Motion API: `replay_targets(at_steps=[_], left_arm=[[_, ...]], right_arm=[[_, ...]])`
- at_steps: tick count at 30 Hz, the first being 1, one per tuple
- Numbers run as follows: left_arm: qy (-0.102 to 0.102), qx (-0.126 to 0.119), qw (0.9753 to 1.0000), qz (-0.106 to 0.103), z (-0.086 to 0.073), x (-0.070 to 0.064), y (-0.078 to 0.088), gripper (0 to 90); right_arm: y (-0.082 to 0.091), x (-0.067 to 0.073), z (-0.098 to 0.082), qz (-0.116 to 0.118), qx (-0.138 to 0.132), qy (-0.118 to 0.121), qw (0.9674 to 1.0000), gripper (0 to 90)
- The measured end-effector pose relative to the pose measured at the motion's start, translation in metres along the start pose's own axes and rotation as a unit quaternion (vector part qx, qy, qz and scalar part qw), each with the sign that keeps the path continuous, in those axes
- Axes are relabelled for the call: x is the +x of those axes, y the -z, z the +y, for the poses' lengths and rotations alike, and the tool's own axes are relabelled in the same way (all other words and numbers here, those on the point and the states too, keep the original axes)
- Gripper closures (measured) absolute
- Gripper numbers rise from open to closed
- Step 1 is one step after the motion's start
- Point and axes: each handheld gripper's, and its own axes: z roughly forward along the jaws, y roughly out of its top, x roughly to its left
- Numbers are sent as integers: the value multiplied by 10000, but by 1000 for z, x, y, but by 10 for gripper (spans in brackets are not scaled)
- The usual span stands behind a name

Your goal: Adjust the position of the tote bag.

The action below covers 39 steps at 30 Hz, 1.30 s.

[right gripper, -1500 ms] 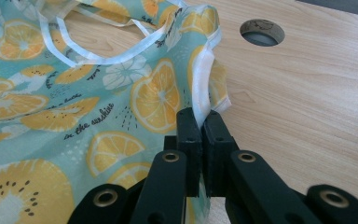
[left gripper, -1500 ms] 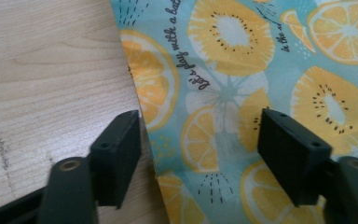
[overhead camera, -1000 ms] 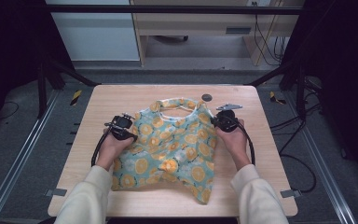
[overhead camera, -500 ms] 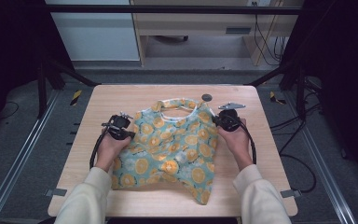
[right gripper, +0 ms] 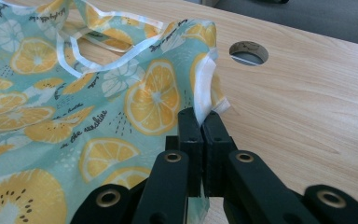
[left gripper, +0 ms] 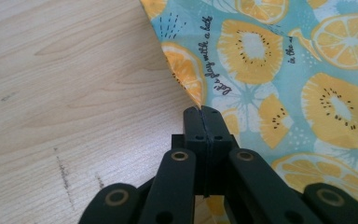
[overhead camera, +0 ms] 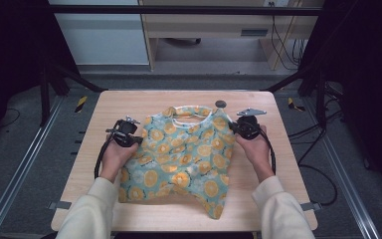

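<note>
Left gripper [overhead camera: 129, 135]: jaws clenched on the edge of the fabric bag [overhead camera: 186, 159]. In the left gripper view [left gripper: 205, 122] the two black jaws meet face to face with only a thin line of cloth between them; they have just finished closing on it. The pinched spot is a pointed fold on the bag's side seam, and the printed cloth spreads away from the jaw tips to one side while bare wood lies on the other.

Right gripper [overhead camera: 245, 128]: jaws likewise pressed together, grasping the opposite side of the bag. In the right gripper view [right gripper: 201, 123] a white-trimmed hem rises from between the jaw tips.

Bag: teal cloth with an orange-slice and kiwi print and small script lettering. It lies flat on the table [overhead camera: 129, 104], stretched between the two grippers, with its bottom trailing back toward the person's sleeves. Its white-edged handles [right gripper: 81, 58] lie past the jaw tips on the far side, with the mouth slightly open; contents cannot be told.

Beyond the right gripper, just past the bag's top corner, a round hole [right gripper: 248, 52] sits in the tabletop, apart from the cloth.

Each hand wraps its gripper body; cables trail back along the forearms.
</note>
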Motion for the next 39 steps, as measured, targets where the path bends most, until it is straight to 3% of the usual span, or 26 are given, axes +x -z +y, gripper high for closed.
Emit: replay_targets(at_steps=[10, 16, 27, 31, 34, 39], left_arm=[[-90, -258, 9995, 155, 2, 4, 12, 900], [-166, -457, 9984, 285, 8, 6, 26, 900], [-207, -664, 9967, 424, 16, 10, 41, 900], [-254, -651, 9970, 324, 20, 10, 42, 900], [-253, -651, 9970, 323, 21, 13, 44, 900], [-215, -839, 9960, 240, 16, 17, 50, 900]], right_arm=[[18, -3, 9, 10, -230, 54, 9997, 889], [35, -4, 20, 5, -451, 192, 9988, 892], [54, -5, 32, -68, -617, 366, 9974, 897], [55, -3, 34, 45, -686, 292, 9972, 897], [53, -1, 40, -18, -643, 432, 9970, 897], [56, 0, 43, 49, -739, 330, 9967, 897]])
